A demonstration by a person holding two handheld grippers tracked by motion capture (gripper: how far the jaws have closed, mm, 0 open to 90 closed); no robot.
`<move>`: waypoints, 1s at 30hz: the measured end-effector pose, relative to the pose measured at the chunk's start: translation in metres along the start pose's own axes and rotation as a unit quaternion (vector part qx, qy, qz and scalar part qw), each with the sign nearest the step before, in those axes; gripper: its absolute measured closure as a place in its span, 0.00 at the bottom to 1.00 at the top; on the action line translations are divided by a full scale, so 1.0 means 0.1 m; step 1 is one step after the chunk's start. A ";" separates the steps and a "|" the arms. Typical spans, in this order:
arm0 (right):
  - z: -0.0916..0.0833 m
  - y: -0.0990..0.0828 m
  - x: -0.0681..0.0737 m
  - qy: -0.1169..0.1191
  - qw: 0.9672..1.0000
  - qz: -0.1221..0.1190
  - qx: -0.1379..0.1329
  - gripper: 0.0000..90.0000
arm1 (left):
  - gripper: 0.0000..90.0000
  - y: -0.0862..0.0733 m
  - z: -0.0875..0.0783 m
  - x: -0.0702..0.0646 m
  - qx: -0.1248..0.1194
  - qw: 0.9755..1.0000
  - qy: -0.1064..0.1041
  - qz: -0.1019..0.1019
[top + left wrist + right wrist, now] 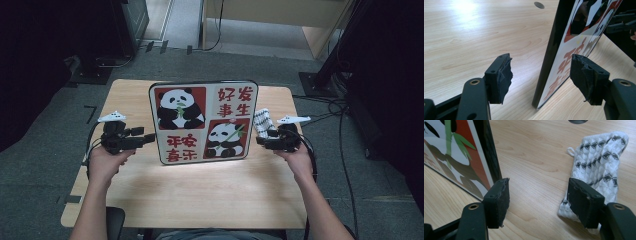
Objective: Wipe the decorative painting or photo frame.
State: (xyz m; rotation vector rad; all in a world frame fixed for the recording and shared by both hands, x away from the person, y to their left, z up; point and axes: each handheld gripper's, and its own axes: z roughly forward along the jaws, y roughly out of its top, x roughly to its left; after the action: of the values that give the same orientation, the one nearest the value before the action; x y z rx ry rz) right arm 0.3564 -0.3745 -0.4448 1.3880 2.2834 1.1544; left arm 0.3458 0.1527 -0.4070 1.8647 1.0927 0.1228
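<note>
Standing upright mid-surface, the panda picture board [204, 122] sits between our left gripper [541, 75] and right gripper [537, 197], both with jaws spread and empty; we judge the left should straddle the black edge squarely before closing; the right hangs between board and knitted cloth [599, 162].

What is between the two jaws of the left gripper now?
In the left gripper view, the panda picture board's black left edge stands between the open jaws of the left gripper, touching neither.
</note>
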 end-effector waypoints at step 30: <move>-0.17 -0.19 0.06 0.010 1.000 -0.017 -0.018 0.35 | 0.36 -0.10 -0.04 0.13 0.002 1.000 0.029 -0.004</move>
State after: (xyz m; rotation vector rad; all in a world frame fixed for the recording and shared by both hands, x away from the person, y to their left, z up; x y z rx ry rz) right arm 0.3309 -0.3828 -0.4461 1.3245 2.2793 1.1976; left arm 0.3453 0.1662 -0.4170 1.8713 1.1402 0.1722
